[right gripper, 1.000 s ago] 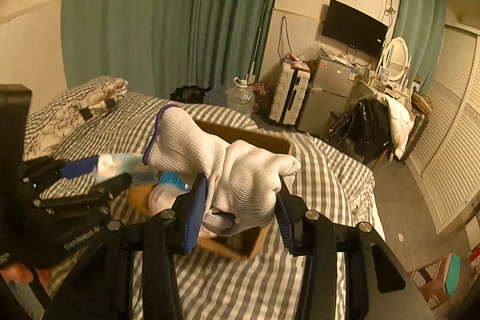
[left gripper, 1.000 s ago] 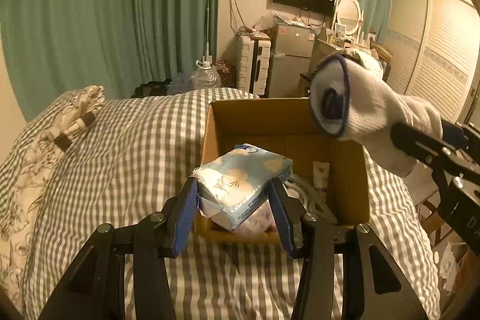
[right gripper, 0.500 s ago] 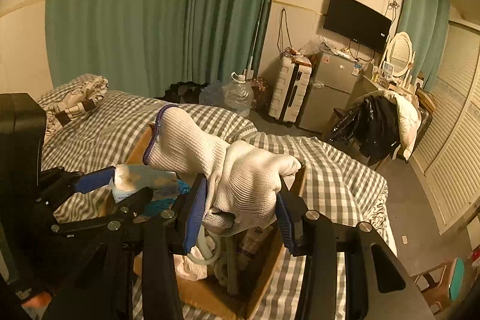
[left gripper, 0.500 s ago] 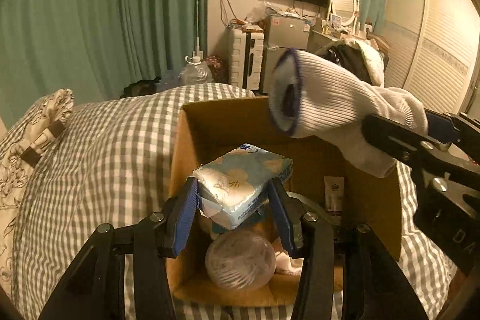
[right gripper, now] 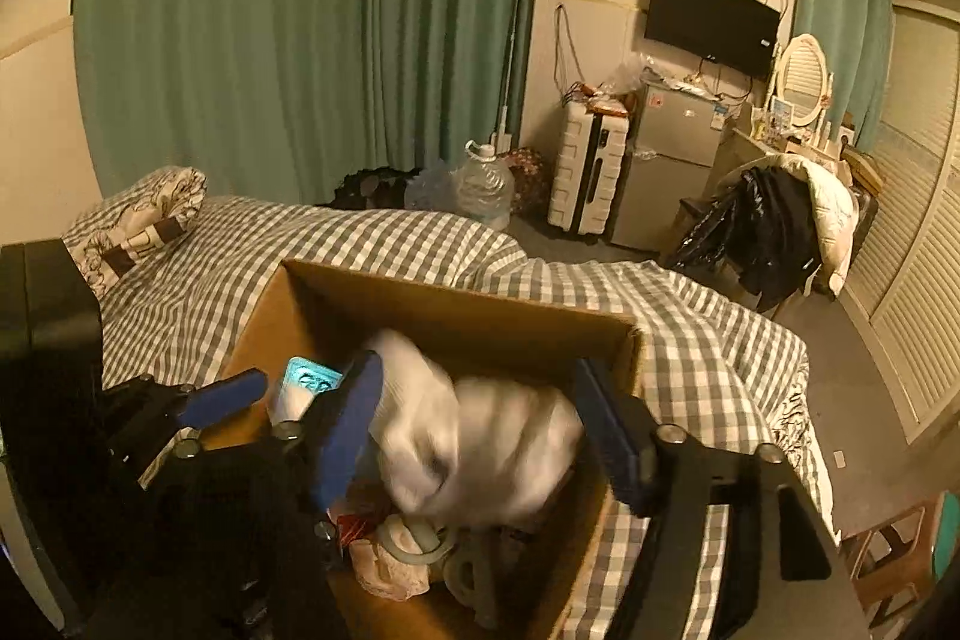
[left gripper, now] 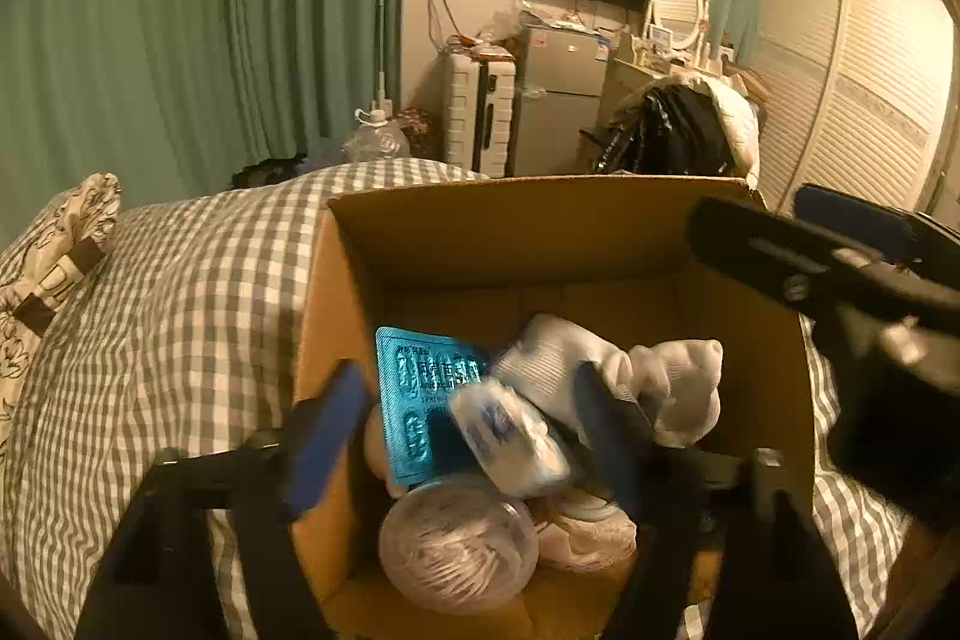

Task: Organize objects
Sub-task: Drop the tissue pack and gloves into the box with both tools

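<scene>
An open cardboard box [left gripper: 540, 220] stands on the checked bed and also shows in the right wrist view [right gripper: 456, 304]. My left gripper [left gripper: 474, 436] is open over the box; the tissue pack [left gripper: 510, 436] is blurred between its fingers, loose inside the box. My right gripper [right gripper: 480, 430] is open over the box; the white glove [right gripper: 480, 442] is blurred between its fingers and free of them. The glove [left gripper: 636, 370] lies in the box beside a blue blister pack [left gripper: 414, 388].
A clear round container [left gripper: 456, 550] and other small items fill the box. A patterned pillow [right gripper: 138, 226] lies at the bed's left. Beyond the bed stand a water jug [right gripper: 480, 190], a suitcase [right gripper: 588, 172] and a small fridge [right gripper: 666, 166].
Both grippers have opened over the box. The tissue pack has dropped from the left gripper and the white glove from the right gripper into the box.
</scene>
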{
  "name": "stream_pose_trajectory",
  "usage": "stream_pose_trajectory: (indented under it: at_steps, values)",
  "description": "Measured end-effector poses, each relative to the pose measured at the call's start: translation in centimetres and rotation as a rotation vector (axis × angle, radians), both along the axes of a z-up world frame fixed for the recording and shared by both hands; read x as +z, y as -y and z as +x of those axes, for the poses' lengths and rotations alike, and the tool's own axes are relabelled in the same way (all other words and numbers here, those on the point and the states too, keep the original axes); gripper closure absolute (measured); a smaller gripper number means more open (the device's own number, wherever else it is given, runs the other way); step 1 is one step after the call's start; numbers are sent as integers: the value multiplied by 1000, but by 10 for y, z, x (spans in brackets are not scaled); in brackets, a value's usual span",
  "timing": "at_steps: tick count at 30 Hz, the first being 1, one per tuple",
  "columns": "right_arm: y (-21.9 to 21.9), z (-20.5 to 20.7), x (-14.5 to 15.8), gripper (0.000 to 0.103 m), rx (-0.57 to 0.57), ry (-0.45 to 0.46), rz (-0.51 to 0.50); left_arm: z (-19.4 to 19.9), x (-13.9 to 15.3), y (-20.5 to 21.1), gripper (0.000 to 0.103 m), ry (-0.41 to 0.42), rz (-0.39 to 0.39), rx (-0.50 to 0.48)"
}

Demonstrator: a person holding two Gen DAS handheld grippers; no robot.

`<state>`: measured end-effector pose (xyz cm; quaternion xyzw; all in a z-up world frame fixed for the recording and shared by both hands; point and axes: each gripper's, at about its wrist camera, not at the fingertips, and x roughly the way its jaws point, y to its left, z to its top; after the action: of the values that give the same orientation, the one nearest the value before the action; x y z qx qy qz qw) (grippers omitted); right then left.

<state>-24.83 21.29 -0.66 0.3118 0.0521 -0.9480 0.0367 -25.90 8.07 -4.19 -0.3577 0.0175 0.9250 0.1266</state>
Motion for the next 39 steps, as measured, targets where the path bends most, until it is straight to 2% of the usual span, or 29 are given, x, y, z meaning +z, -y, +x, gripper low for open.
stream_pose_trajectory:
  at_steps: [5,8,12,21,27,29,33,39]
  values:
    - [-9,14,12,30,-25,-19,-10,11,12,7,19,3,15,23]
    - [-16,28,24,27,-53,-32,-14,23,27,13,11,-17,9,44]
    - [-21,55,46,25,-77,-47,-14,53,59,25,5,-82,16,64]
    - [-19,137,117,11,-108,-156,18,118,136,70,0,-206,76,144]
    - [-12,186,148,4,-113,-210,40,158,169,96,0,-270,71,196]
    - [-11,200,153,0,-114,-224,44,170,175,103,0,-284,57,211]
    - [-10,225,160,0,-128,-254,57,190,177,113,0,-307,44,230]
    - [-10,242,140,0,-166,-250,40,200,155,117,0,-312,79,258]
